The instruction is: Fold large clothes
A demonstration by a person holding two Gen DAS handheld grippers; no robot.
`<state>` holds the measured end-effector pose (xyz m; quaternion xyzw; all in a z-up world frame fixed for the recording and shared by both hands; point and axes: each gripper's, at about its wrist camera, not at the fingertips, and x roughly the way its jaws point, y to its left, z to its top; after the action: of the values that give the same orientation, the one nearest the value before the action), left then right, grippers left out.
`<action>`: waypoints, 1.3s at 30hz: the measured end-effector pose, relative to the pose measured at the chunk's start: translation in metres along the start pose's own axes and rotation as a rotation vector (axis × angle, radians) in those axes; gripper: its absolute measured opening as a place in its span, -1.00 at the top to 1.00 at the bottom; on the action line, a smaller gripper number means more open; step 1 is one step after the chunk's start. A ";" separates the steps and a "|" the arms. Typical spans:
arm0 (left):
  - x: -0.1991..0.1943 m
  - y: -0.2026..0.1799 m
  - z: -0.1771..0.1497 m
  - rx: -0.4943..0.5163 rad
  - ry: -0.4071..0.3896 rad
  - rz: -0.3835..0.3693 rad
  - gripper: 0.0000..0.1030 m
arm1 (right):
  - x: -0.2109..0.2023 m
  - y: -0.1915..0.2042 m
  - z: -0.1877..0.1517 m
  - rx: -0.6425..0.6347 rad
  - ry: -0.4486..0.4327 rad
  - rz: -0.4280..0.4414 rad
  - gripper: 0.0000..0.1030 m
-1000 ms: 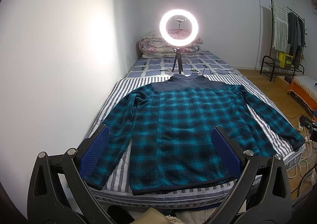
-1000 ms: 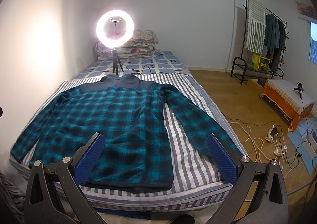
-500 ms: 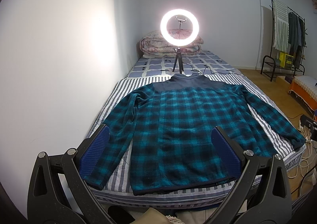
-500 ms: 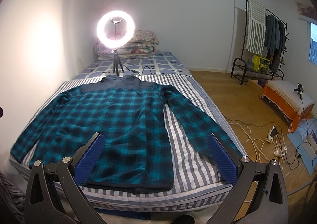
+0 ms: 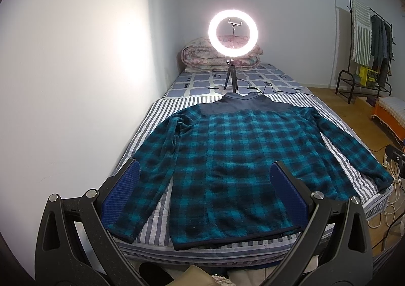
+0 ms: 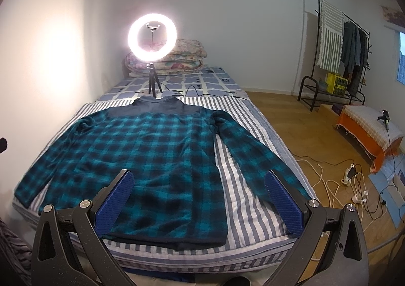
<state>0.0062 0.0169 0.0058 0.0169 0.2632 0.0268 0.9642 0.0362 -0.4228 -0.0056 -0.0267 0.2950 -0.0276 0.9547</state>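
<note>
A teal and black plaid fleece jacket [image 5: 233,154] [image 6: 152,154] lies flat on the striped bed [image 5: 157,225] [image 6: 243,200], back up, dark collar at the far end and both sleeves spread outward. My left gripper [image 5: 205,187] hovers open above the bed's near edge, over the jacket's hem and left sleeve, with nothing between its blue pads [image 5: 121,195]. In the right wrist view my right gripper [image 6: 200,195] also stands open, above the hem's right part and the right sleeve cuff, holding nothing.
A lit ring light on a small tripod [image 5: 233,33] [image 6: 152,38] stands on the bed behind the collar, with folded quilts [image 5: 202,58] by the wall. A clothes rack [image 6: 339,43], an orange bench [image 6: 367,129] and floor cables [image 6: 336,179] lie to the right. A white wall borders the bed's left side.
Both views have shifted very slightly; the jacket lies as before and both grippers stay open.
</note>
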 end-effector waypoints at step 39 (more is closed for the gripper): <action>0.054 0.130 -0.090 -0.133 0.187 0.068 0.23 | 0.152 0.286 0.097 -0.126 0.356 0.723 -0.22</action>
<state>0.0018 0.1517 -0.0931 -0.0406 0.3491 0.0782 0.9329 0.2267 -0.1446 -0.0306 0.0255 0.4472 0.3239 0.8333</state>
